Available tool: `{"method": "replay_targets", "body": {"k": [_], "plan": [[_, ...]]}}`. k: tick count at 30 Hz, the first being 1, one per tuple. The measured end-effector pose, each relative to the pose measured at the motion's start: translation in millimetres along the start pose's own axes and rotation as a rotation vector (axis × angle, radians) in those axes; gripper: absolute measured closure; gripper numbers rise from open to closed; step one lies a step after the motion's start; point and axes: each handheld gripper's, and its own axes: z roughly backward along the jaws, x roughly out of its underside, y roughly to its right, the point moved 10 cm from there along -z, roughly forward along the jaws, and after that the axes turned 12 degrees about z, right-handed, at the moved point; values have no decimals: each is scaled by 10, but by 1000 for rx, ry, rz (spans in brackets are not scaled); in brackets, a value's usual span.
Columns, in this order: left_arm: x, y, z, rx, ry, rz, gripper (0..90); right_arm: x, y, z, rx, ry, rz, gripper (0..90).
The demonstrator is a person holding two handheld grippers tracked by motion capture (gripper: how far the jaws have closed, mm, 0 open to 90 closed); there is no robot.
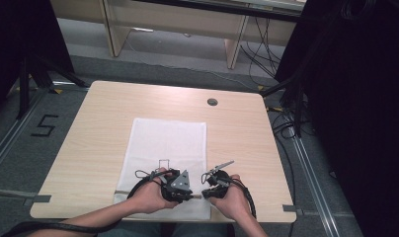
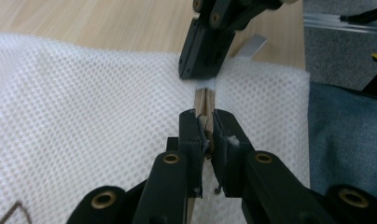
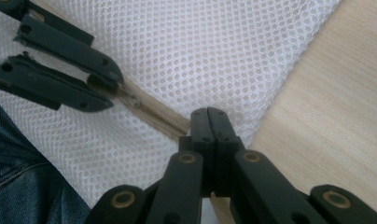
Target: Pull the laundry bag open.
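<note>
Left tool (image 2: pixel 205 125), black and two-jawed, is clamped narrow on the slider of a beige zipper (image 2: pixel 205 100) sewn along the near edge of a white mesh laundry bag (image 1: pixel 168 143). Seen from the left gripper view, the zipper's long axis runs straight away from this tool toward the right tool (image 2: pixel 203 70), which pinches the bag's edge at the zipper's far end.

From the high view, the bag lies flat on the light wooden tabletop (image 1: pixel 103 118), its long side running from the person's edge toward the far edge; the zipper lies crosswise along the near edge, left to right. Whether the bag holds anything cannot be told. A small dark outline mark (image 1: pixel 163 162) is printed on the mesh; it cannot be read.

Right tool (image 3: pixel 216 122) has its jaws pressed together on the zipper end (image 3: pixel 177 125) and adjoining mesh, just beside the bag's right border. A dark round grommet (image 1: pixel 212 101) sits in the tabletop near the far edge. On the floor to the left, a "5" (image 1: pixel 43 125) is marked in tape.
</note>
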Motion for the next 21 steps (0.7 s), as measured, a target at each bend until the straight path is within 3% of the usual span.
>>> {"method": "replay_targets", "body": {"k": [1, 4, 9, 11, 17, 21], "plan": [[2, 2, 5, 5, 12, 12, 821, -2, 1, -1, -1, 3, 2, 900], [13, 3, 9, -3, 4, -4, 821, -16, 17, -8, 2, 18, 32, 900], [15, -20, 59, -5, 6, -7, 821, -14, 9, -10, -2, 14, 20, 900], [31, -16, 72, 5, 12, 12, 820, -18, 15, -11, 2, 17, 27, 900], [28, -22, 87, 0, 11, -3, 821, -14, 16, -10, 6, 13, 26, 900], [54, -45, 134, -6, 9, 16, 821, -9, 8, -5, 10, 4, 15, 900]]}}
